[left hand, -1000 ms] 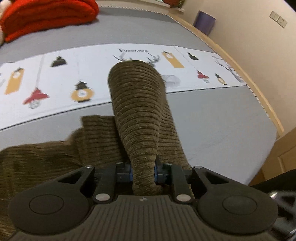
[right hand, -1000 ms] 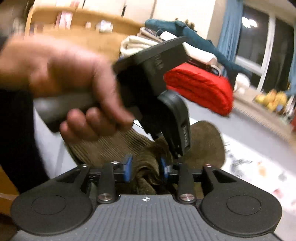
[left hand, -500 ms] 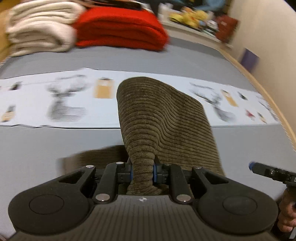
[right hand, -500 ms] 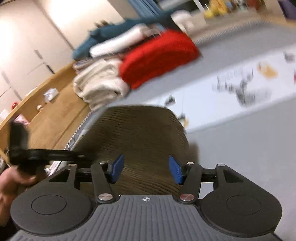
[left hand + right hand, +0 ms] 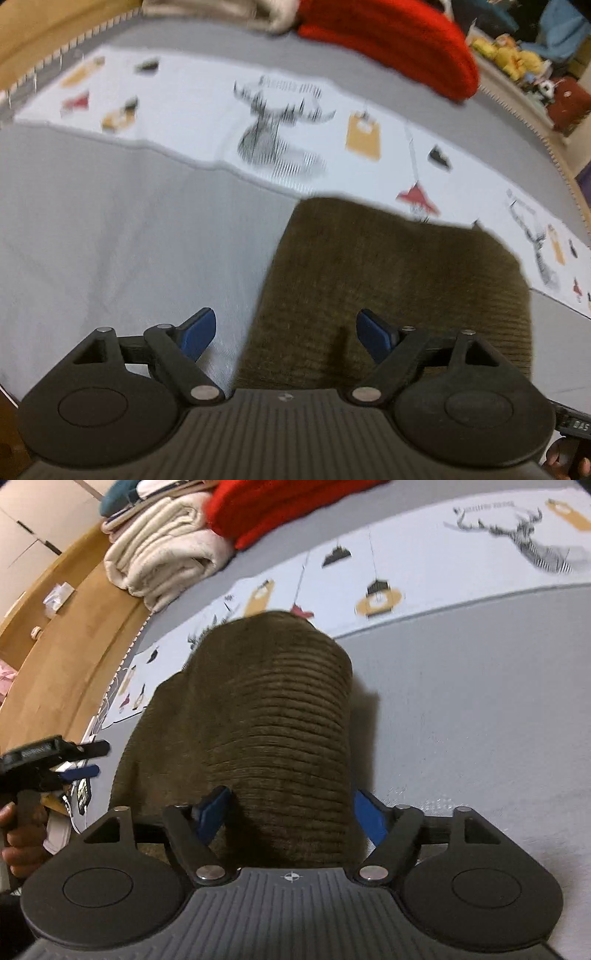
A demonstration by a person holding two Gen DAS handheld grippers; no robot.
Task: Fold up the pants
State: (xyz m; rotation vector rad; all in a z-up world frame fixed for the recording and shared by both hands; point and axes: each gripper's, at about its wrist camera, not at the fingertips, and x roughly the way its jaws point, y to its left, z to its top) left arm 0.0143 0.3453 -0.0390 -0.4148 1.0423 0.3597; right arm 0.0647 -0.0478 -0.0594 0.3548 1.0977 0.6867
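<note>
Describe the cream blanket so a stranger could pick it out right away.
Start at the grey bed and follow the white printed strip to the bed's far end, beside the wooden ledge. The cream blanket lies there, folded into a thick roll. It is pale and fluffy, unlike the red blanket next to it.

1. We've got a bed (image 5: pixel 110 229) here with a plain grey cover, wooden frame running along its edge.
2. Across it lies a white printed runner (image 5: pixel 207 122) with stag heads, hanging lamps and orange tags on it.
3. The brown corduroy pants (image 5: pixel 266 716) sit folded on the grey part, far edge reaching onto the runner.
4. Further back on the bed we can see a folded red blanket (image 5: pixel 391 40) and, next to it, a stack of cream blankets (image 5: pixel 166 550).
</note>
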